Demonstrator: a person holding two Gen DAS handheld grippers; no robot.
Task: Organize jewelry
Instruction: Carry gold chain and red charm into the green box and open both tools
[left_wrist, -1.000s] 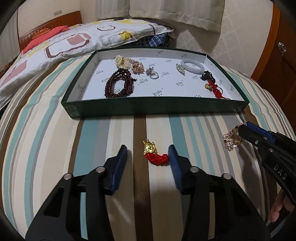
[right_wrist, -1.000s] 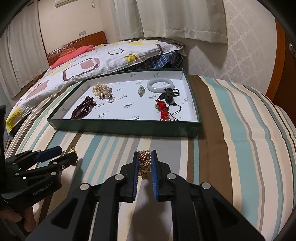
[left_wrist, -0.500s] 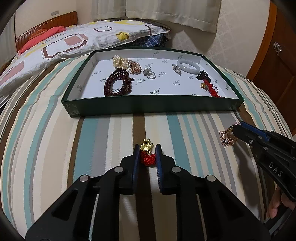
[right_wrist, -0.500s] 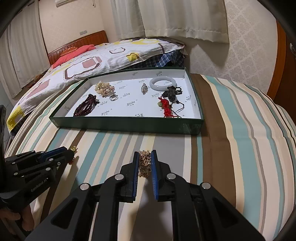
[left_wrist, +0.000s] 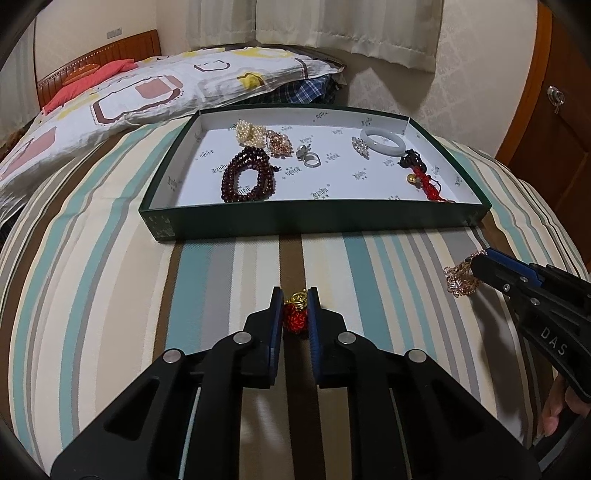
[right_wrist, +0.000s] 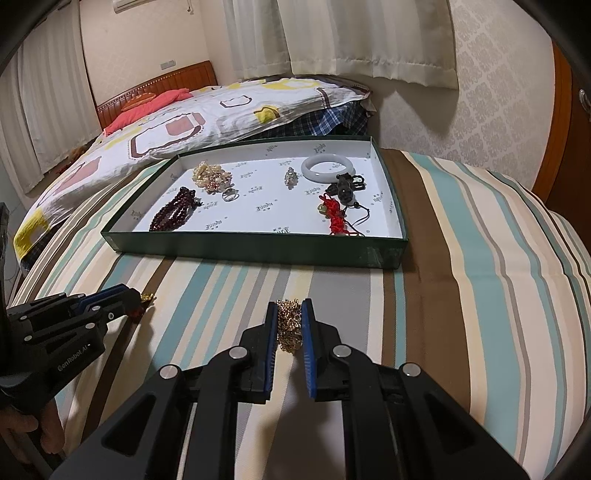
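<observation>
Left gripper (left_wrist: 295, 301) low centre of the left wrist view, closed narrow on a red knotted charm (left_wrist: 295, 318) with a gold piece at its top, clamped between both blue pads. Charm just above the striped bedspread (left_wrist: 110, 295); contact with the cloth cannot be told.

Right gripper (right_wrist: 289, 314) low centre of the right wrist view, closed narrow on a gold chain (right_wrist: 289, 325) bunched between the pads. Same chain seen at the right edge of the left wrist view, hanging at the tips of the right gripper.

Green tray (left_wrist: 332, 219) with white lining across the middle of the frame, resting on the bedspread, well apart from both grippers. Inside the tray: dark red bead bracelet (left_wrist: 246, 180) at the left; pearl cluster (left_wrist: 250, 133) and a gold cluster (left_wrist: 277, 142) touching it, toward the upper left; silver ring (left_wrist: 311, 158) near centre; small brooch (left_wrist: 360, 147) just beside a white bangle (left_wrist: 384, 142) at the upper right; black charm (left_wrist: 413, 162) and red cord (left_wrist: 428, 184) along the right side.

Patterned quilt (left_wrist: 147, 92) in the upper left, behind the tray. Curtain (right_wrist: 369, 37) along the top.
</observation>
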